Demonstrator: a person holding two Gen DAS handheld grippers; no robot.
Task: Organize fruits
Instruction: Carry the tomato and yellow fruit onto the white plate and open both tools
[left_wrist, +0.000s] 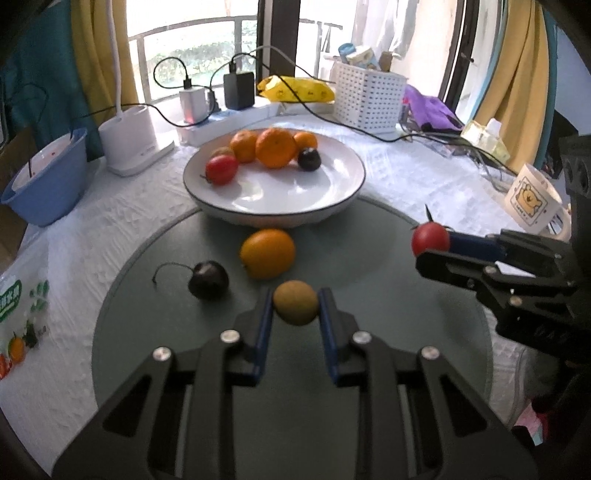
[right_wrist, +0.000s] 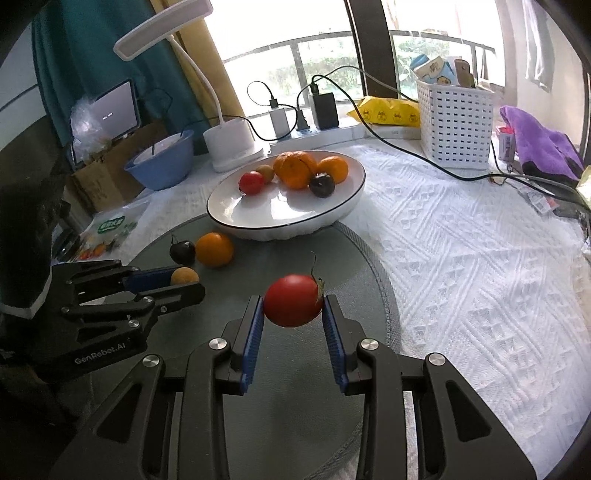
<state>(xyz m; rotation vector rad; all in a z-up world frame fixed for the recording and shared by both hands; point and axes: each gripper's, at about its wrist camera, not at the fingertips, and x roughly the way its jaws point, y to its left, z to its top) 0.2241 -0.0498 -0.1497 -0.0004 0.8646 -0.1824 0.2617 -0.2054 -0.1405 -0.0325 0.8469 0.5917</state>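
On the white plate (left_wrist: 343, 192) six fruits are gathered, two remain on the bench (right_wrist: 461, 258), and a brown fruit (left_wrist: 295, 302) and red fruit (right_wrist: 291, 301) are clamped in the left hand-held gripper (left_wrist: 295, 314) and right hand-held gripper (right_wrist: 293, 314).

The left gripper (left_wrist: 296, 308) clamps a small brown fruit (left_wrist: 295, 302) above the grey mat (left_wrist: 388, 295). Ahead lie an orange (left_wrist: 267, 253) and a dark cherry (left_wrist: 208, 279), before the white plate (left_wrist: 280, 199) of fruit. At right, the right gripper (left_wrist: 432, 245) pinches a red fruit (left_wrist: 430, 239).

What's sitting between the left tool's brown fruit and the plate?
In the left wrist view, one orange lies on the grey mat between the brown fruit in the left tool and the plate.
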